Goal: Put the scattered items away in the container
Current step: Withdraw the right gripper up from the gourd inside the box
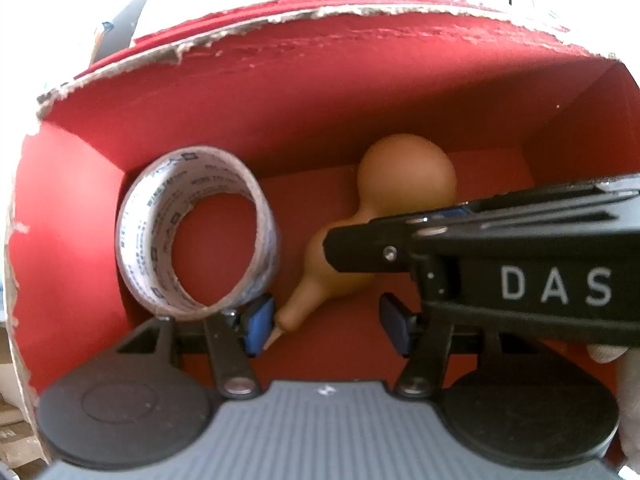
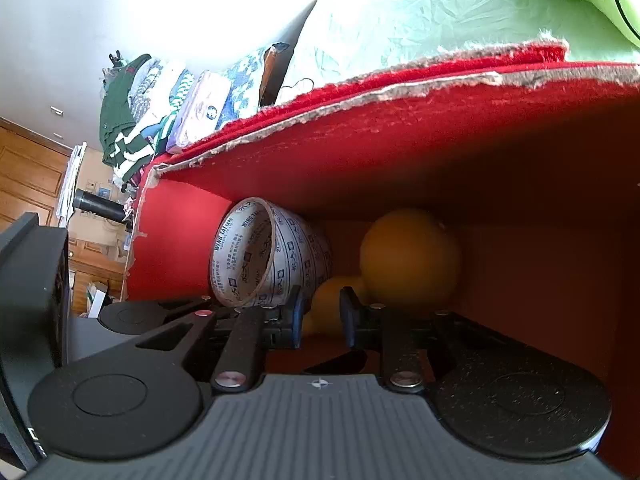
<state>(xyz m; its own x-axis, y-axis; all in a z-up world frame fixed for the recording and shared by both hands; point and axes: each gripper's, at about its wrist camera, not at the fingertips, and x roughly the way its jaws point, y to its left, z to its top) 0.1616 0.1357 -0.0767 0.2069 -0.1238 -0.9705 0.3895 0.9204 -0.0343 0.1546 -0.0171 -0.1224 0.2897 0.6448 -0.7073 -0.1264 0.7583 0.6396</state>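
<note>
Because the task is to gather loose things in one place, the red box (image 1: 280,112) with its torn cardboard rim already holds a tape roll (image 1: 196,232) standing on its edge near the left wall and, just beside it, a brown gourd (image 1: 404,184) lying on the floor. The right gripper (image 2: 320,316) reaches in with narrow jaws around the gourd's neck, apparently gripping it, probably to lay it down gently. The left gripper (image 1: 326,324) hangs above, jaws apart and empty, the gourd's tip beside one pad.
</note>
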